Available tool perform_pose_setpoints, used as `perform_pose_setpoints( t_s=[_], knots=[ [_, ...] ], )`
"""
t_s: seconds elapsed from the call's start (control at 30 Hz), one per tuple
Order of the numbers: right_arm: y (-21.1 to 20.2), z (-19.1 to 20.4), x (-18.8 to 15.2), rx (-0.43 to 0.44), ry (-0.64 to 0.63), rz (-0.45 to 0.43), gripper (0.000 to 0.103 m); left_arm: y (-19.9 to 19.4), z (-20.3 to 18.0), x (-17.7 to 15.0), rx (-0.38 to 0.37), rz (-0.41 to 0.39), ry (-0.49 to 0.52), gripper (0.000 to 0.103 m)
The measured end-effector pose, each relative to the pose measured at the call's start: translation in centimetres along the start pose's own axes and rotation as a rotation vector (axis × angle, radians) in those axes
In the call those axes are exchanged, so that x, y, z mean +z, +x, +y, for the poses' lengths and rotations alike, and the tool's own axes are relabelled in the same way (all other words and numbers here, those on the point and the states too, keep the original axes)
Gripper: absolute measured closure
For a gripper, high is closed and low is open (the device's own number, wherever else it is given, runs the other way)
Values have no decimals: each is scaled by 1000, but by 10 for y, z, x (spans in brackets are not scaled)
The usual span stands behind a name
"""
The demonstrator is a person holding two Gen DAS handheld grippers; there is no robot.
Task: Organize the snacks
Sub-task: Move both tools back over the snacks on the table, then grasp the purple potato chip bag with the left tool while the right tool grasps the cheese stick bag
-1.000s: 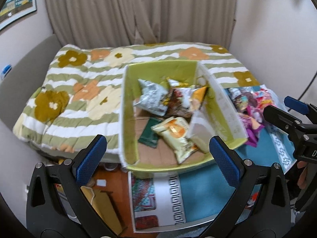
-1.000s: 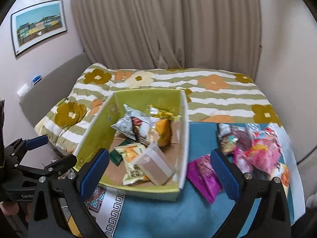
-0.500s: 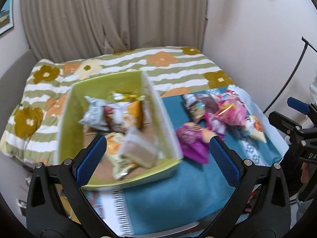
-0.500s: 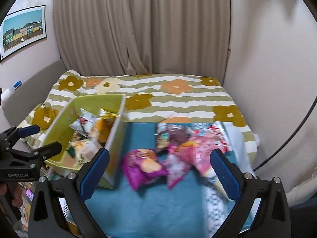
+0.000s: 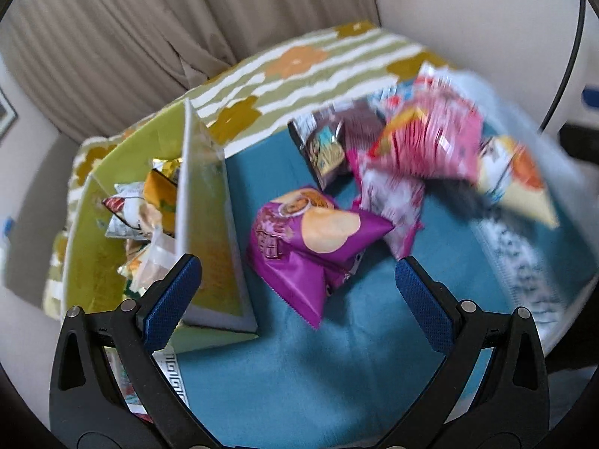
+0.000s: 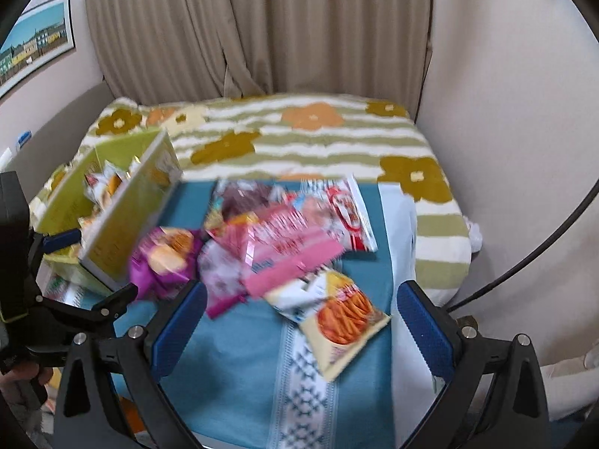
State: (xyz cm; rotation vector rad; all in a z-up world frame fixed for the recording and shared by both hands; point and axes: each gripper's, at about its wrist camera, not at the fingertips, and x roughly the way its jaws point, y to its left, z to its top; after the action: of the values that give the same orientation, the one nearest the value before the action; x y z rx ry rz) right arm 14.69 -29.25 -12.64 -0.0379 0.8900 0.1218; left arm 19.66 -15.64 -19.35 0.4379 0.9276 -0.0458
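The loose snacks lie in a heap on the teal cloth (image 5: 299, 374), right of centre in both views. The green box (image 5: 209, 247), at the left of each frame, already holds several packets. Nearest the left gripper (image 5: 297, 280) is the purple chip bag (image 5: 307, 235), just beside the box wall. It looks puffed with air, so it should be very light, soft and crackly, with slick film that may slide between the pads. A sealed end seam or a flattened corner seems the surest hold; squeezing the swollen middle could crush the chips. Both of this gripper's jaws stand wide apart, holding nothing.

The right gripper (image 6: 297, 321) is likewise spread wide and empty, low in its frame, with the yellow snack bag (image 6: 337, 318) lying flat between and just beyond its fingers. That bag looks flatter, so an edge should pinch easily. Behind it the pink packet (image 6: 288, 247) overlaps others; motion blur hides their details.

The cloth covers a bed with a striped floral blanket (image 6: 310, 138), a soft, yielding surface. Beige curtains (image 6: 262, 26) hang behind, a framed picture (image 6: 33, 37) at upper left.
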Motion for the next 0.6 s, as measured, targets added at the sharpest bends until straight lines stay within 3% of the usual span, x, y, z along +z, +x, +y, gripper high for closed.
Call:
perform_pose_setpoints(
  t_s=[0.27,0.47,0.6],
  knots=[
    [52,-29,-16,43,-52,71,2,57,-37,6,143,57,151,0],
    [78,-33,-25,80,-67,110,2,76,-49,6,171,79,217,0],
    [87,-29,-27,90,-93,120,2,84,-49,9,152,95,222,0]
  ],
)
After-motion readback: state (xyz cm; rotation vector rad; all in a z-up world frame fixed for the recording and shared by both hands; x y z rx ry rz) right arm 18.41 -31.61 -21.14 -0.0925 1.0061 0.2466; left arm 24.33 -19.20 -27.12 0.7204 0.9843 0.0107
